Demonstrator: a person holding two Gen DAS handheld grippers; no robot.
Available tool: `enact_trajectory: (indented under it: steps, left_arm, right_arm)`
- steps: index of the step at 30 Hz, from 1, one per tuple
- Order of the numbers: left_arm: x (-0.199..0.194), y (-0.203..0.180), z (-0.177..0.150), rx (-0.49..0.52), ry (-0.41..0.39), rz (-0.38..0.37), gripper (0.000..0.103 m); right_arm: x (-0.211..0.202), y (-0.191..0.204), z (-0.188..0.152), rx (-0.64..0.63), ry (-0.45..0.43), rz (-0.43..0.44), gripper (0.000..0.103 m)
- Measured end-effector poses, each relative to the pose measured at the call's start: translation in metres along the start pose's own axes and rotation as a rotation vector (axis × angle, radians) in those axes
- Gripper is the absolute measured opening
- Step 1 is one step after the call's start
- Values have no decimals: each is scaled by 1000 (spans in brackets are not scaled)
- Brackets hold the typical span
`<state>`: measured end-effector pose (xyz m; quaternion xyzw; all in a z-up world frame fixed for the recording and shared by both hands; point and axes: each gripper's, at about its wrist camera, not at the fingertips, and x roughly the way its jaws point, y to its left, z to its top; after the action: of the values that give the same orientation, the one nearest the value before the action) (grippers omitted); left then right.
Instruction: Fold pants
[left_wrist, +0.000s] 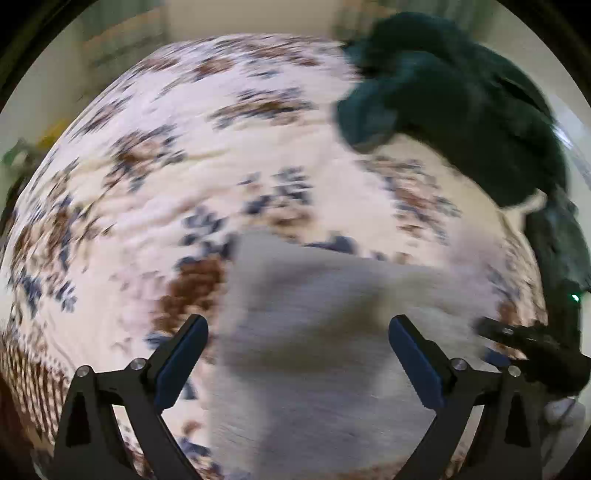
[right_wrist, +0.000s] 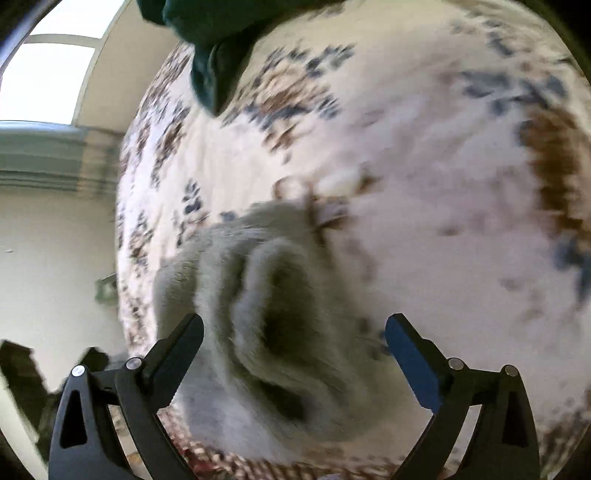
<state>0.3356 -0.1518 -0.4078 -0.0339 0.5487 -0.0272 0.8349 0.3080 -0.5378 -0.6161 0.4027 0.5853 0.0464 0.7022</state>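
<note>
Light grey pants (left_wrist: 314, 332) lie on a patterned white, brown and blue bedspread (left_wrist: 147, 166). In the left wrist view the cloth lies flat between and ahead of my left gripper (left_wrist: 299, 334), whose jaws stand wide open. In the right wrist view the grey pants (right_wrist: 266, 302) are bunched in thick folds between and just ahead of my right gripper (right_wrist: 295, 332), also wide open. Neither gripper holds the cloth. Both views are motion-blurred.
A dark green garment (left_wrist: 461, 99) lies in a heap at the far right of the bedspread; it shows at the top of the right wrist view (right_wrist: 214, 48). The other gripper (left_wrist: 532, 350) sits at the right edge. Walls and a window (right_wrist: 40, 74) lie beyond the bed.
</note>
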Motion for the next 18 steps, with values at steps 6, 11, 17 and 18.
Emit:
enact_trajectory:
  steps: [6,11,17,18]
  left_arm:
    - [42,40,13,-62,67,25,100]
    - [66,44,23,-81,117,-29,100]
    - [91,32,26,-90,171,-62,100]
    - [95,30,24,-85,182,-62,100]
  right_arm:
    - [35,14,5,-5,78,-5,30]
    - [-20,17,7,-48,-151,-189,27]
    - [-8,-13,17,114,19,-138,61]
    - [-10,-16,15,128,14,-119,67]
